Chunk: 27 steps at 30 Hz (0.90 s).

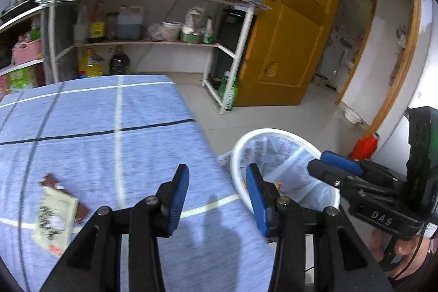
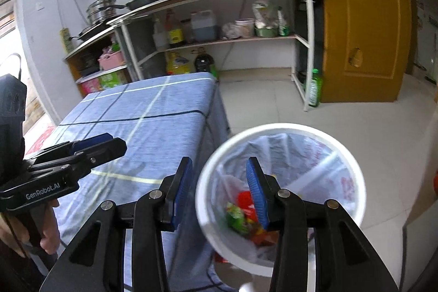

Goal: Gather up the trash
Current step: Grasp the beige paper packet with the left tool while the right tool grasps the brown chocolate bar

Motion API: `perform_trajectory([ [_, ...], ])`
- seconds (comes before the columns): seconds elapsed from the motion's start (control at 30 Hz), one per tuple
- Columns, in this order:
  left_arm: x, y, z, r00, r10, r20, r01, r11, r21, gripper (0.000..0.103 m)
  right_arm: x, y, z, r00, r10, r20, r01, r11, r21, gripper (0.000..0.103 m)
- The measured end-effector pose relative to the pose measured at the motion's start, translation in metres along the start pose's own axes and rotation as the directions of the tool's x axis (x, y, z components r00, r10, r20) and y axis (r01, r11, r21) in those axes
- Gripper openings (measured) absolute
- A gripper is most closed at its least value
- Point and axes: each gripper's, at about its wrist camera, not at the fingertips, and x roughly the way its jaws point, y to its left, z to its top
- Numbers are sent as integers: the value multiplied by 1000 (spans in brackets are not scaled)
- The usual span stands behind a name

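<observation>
Right gripper (image 2: 219, 182) spread wide, empty, over bin (image 2: 353, 168) | left gripper (image 1: 217, 188) wide, empty | wrappers (image 1: 57, 215) on bench (image 1: 137, 114), 9 o'clock | approach low, pinch flat.

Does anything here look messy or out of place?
Yes: a cream and brown wrapper lies loose on the blue tablecloth, while other colourful wrappers already sit in the white bin beside the table.

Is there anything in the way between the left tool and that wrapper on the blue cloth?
Nothing visible is. The left tool is open and empty, and only bare blue cloth lies between it and the wrapper, which sits to its left.
</observation>
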Motion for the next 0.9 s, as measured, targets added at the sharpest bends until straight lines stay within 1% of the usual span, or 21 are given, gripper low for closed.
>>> perform_trajectory([
  [0.13,-15,27,-7,999,48,19,-47,999,-28,45,6,24,3,999,51,-3,-51,998,-42,42],
  [0.23,-23,49,-15,997,79,18,-78,995,-54,45,10,42,4,996,84,-6,-85,993,-76,42],
  [0.47,-36,91,-28,986,166,11,-164,982,-99,45,26,77,7,989,146,-30,-149,980,-135,42],
  [0.5,-38,97,-29,984,180,9,-178,979,-102,48,28,82,7,987,155,-34,-158,977,-142,42],
  [0.53,-39,103,-32,981,194,7,-192,976,-103,56,30,85,8,986,161,-37,-165,975,-149,42],
  [0.6,-41,113,-37,976,216,1,-214,971,-108,61,36,94,7,984,172,-46,-177,971,-164,42],
  [0.8,-32,135,-50,967,245,-72,-252,961,-115,63,50,108,8,978,194,-76,-206,961,-184,42],
  [0.9,-27,141,-52,970,215,-110,-229,964,-132,64,54,115,8,975,204,-84,-216,958,-191,42],
])
